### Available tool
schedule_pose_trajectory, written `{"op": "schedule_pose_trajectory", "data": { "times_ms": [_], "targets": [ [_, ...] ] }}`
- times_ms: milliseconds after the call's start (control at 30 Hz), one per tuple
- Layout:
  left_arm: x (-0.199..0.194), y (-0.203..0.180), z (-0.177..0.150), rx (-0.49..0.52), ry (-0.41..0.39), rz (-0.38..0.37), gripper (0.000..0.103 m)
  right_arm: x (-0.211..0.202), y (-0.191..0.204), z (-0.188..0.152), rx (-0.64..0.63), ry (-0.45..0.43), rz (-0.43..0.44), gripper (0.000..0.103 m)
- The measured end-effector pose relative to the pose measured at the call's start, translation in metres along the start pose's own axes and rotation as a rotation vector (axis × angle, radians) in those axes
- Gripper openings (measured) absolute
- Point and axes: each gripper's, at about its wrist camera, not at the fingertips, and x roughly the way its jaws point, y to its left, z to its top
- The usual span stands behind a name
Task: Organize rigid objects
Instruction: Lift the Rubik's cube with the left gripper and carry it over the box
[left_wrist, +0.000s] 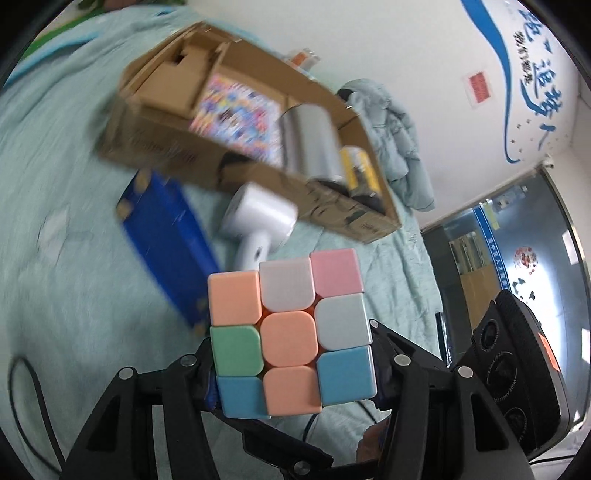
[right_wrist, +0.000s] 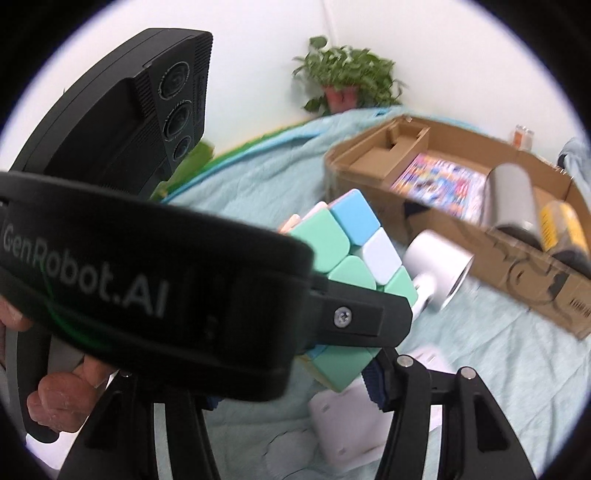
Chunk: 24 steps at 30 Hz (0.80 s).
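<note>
Left gripper (left_wrist: 291, 354) is clamped on the pastel Rubik's cube (left_wrist: 290, 339), held in the air above the mint-green blanket (left_wrist: 74, 258), short of the cardboard box (left_wrist: 343, 210). Risk: the hold is on smooth side faces only, so the cube could twist or slip out if swung fast; frames are blurred. Right gripper (right_wrist: 295, 391) sits very close under the left one, its fingers apart with nothing between them, so a bump looks possible. A white hair dryer (left_wrist: 258, 225) lies just before the box wall, on the way in. Blue flat box (left_wrist: 166, 243) beside it. Inside the box: colourful booklet (left_wrist: 236, 114), grey cylinder (left_wrist: 310, 144), yellow-labelled can (left_wrist: 360, 173), so little free room.
</note>
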Motion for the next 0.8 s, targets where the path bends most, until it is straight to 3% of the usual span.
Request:
{"op": "schedule_pose_trajectory", "data": {
  "times_ms": [200,400,633,800],
  "targets": [
    [-0.004,-0.028,0.049,0.105,-0.011,-0.018,0.055,-0.013,-0.024,0.028,-0.037,-0.079,-0.04,0.057],
    [0.001,-0.052,0.095,0.185,-0.02,0.002,0.055,-0.009,-0.05,0.059,-0.005,-0.094,-0.051,0.057],
    [0.018,-0.057,0.139,0.204,-0.022,0.031,0.055,0.003,-0.074,0.082,0.033,-0.091,-0.037,0.057],
    [0.035,-0.041,0.171,0.177,-0.027,0.091,0.055,0.014,-0.092,0.085,0.084,-0.033,0.002,0.057]
  ]
}}
